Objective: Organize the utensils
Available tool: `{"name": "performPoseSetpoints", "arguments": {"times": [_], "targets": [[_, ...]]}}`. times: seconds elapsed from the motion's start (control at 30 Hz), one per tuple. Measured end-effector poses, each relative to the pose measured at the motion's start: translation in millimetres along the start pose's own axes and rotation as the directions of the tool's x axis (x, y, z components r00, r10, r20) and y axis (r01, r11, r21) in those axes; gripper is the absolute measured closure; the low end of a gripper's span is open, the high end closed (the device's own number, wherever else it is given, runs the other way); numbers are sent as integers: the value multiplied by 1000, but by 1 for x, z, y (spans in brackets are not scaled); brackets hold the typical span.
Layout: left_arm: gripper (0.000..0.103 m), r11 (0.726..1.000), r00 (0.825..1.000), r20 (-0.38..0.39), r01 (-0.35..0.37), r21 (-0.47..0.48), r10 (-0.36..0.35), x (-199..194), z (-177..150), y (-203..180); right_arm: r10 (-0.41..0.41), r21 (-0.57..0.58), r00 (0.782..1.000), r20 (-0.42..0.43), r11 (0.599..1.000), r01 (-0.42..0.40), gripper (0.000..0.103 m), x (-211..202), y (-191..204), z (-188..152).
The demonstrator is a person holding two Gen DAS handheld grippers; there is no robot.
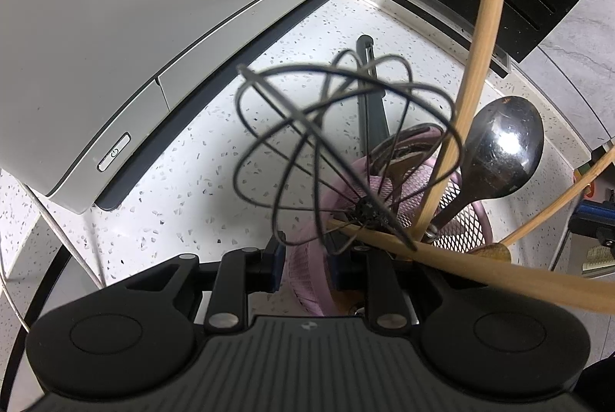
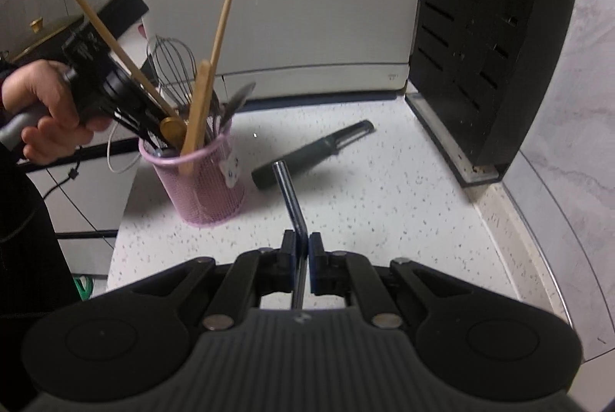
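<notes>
A pink mesh utensil holder [image 2: 203,181] stands on the speckled counter, holding a wire whisk [image 2: 173,65], wooden utensils [image 2: 198,112] and a metal spoon [image 1: 499,150]. My left gripper [image 1: 305,258] straddles the holder's rim [image 1: 311,281], one finger inside and one outside, seemingly shut on it; the whisk [image 1: 338,142] rises just ahead. My right gripper [image 2: 302,250] is shut on a thin metal utensil handle [image 2: 288,196] that points forward above the counter. A dark peeler [image 2: 311,154] lies on the counter beyond it, to the right of the holder.
A white appliance [image 2: 307,8] stands at the back of the counter. A black knife block [image 2: 492,39] stands at the right against the grey tiled wall. The counter's left edge [image 2: 119,239] drops off beside the holder.
</notes>
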State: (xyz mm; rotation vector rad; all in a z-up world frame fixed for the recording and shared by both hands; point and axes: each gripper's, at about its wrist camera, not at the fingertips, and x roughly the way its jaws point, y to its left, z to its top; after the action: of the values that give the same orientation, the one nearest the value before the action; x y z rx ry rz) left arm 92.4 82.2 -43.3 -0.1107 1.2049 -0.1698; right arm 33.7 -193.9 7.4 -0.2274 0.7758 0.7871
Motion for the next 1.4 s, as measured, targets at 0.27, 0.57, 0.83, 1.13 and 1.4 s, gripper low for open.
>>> {"name": "performPoseSetpoints", "arguments": {"times": [0.27,0.57,0.83,1.13,1.4], "targets": [[78,1000,1000,0,0,0,0,0,0,0,0,-8,999,54,1000,0,101,-14,7,6],[78,1000,1000,0,-1,0,1,0,0,0,14,-26,996,92,1000,-11,101,-24,15,13],[78,1000,1000,0,-2,1,2,0,0,0,11,-46,990,140,999,-5,101,-36,23,24],[80,1000,1000,0,-4,7,4,-2,1,-2,17,-84,972,232,996,3,102,-58,36,50],[80,1000,1000,1,0,8,0,-2,0,0,8,-118,945,327,992,32,102,-77,48,79]]}}
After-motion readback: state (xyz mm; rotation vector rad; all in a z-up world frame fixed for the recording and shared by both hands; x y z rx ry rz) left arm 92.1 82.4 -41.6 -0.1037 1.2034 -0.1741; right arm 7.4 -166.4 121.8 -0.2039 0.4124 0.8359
